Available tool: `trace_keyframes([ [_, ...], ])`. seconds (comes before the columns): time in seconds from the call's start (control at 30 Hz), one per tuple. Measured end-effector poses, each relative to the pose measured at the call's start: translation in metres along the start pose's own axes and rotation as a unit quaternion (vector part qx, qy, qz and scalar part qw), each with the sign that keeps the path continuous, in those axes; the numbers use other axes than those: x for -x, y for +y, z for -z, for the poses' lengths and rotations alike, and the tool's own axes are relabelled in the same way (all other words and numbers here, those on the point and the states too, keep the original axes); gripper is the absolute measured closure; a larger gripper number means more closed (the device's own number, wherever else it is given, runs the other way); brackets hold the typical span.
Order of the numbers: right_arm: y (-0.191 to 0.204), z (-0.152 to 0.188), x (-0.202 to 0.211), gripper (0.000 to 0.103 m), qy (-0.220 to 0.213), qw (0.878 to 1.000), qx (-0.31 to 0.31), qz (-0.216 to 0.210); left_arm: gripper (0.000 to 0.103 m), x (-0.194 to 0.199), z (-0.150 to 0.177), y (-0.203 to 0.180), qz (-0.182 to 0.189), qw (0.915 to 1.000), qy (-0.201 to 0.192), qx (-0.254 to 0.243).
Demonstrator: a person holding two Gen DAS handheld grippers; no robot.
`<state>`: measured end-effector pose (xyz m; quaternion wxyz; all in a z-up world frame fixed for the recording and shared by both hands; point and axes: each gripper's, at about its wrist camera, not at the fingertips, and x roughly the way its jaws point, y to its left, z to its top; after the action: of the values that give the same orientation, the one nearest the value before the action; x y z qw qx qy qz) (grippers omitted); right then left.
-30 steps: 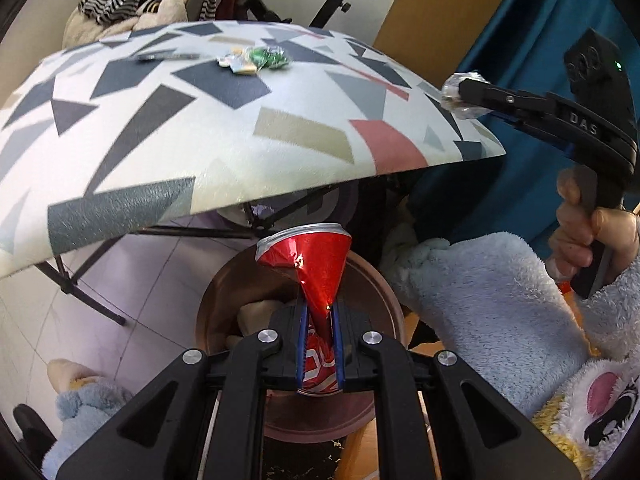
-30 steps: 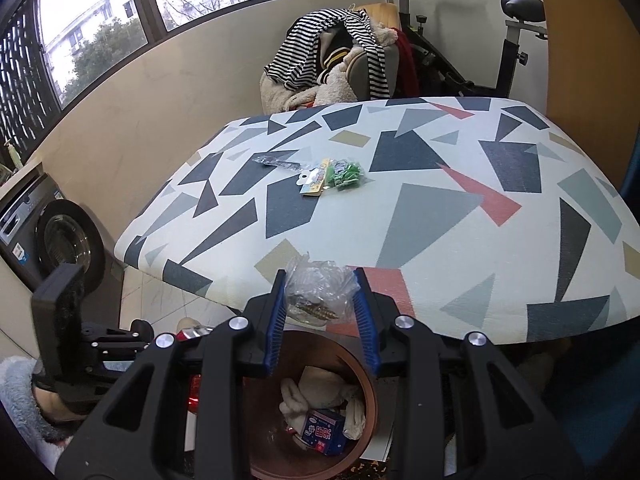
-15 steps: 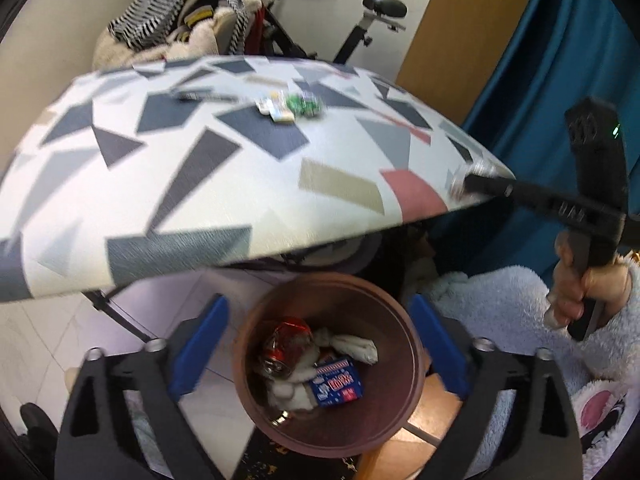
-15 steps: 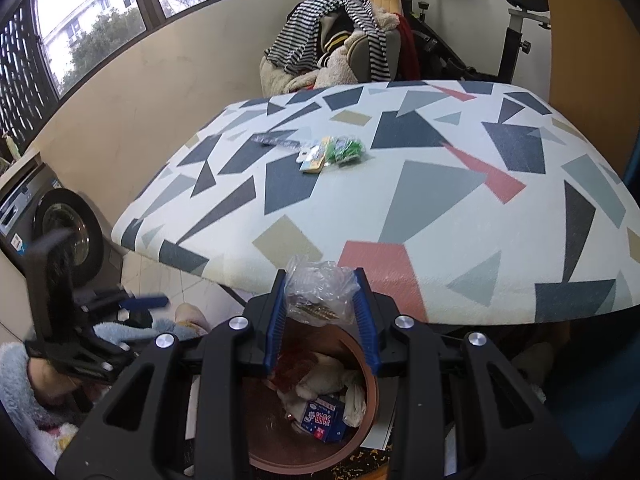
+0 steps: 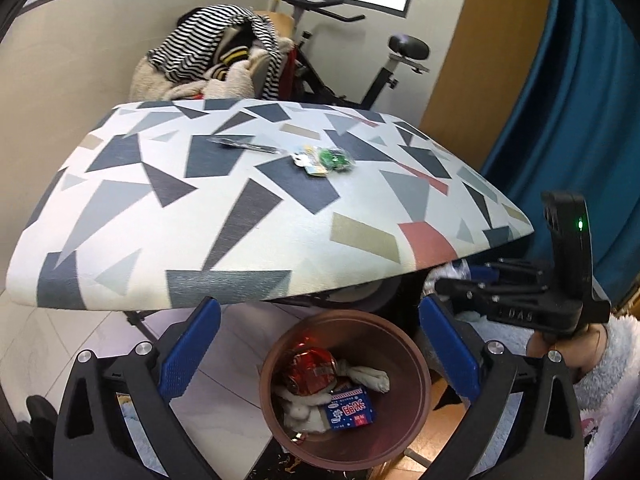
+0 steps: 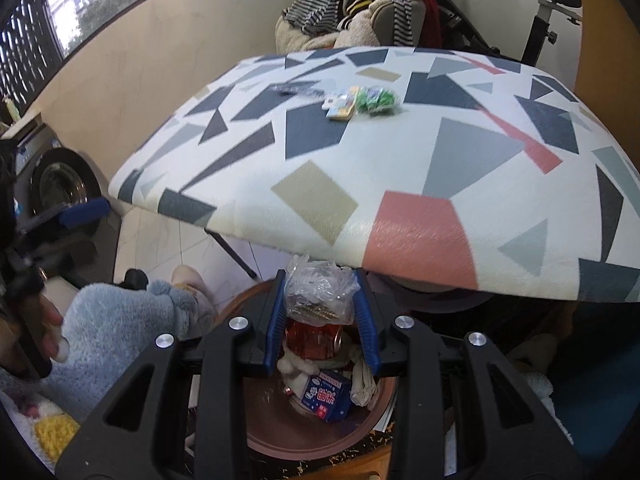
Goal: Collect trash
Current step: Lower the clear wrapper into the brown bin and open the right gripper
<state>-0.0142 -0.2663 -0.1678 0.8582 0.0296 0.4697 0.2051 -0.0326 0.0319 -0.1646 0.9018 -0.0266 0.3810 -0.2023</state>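
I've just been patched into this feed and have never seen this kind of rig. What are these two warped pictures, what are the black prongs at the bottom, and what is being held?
There is no robot here: a person holds a handheld two-finger gripper in each hand, and each carries a wide-angle camera looking along its fingers. That is why the pictures bend.

One picture is from the left gripper. Its blue-padded fingers stand wide apart with nothing between them, above a brown bin that holds a crushed red can, a blue carton and some tissue.

The other is from the right gripper, shut on a crumpled clear plastic bag over the same bin.

On the patterned table lie a green packet, a small yellow wrapper and a dark wrapper.
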Motion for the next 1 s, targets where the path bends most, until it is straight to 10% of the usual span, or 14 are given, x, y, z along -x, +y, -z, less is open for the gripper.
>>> trace_keyframes([
  [0.7, 0.005, 0.017, -0.027, 0.064, 0.050, 0.999, -0.003, 0.015, 0.006, 0.023, 0.003, 0.025, -0.069, 0.9955, -0.055, 0.036],
  [1.0, 0.007, 0.018, -0.020, 0.023, 0.032, 0.998, -0.008, 0.047, 0.006, 0.024, 0.003, 0.023, -0.073, 0.9949, -0.063, 0.031],
])
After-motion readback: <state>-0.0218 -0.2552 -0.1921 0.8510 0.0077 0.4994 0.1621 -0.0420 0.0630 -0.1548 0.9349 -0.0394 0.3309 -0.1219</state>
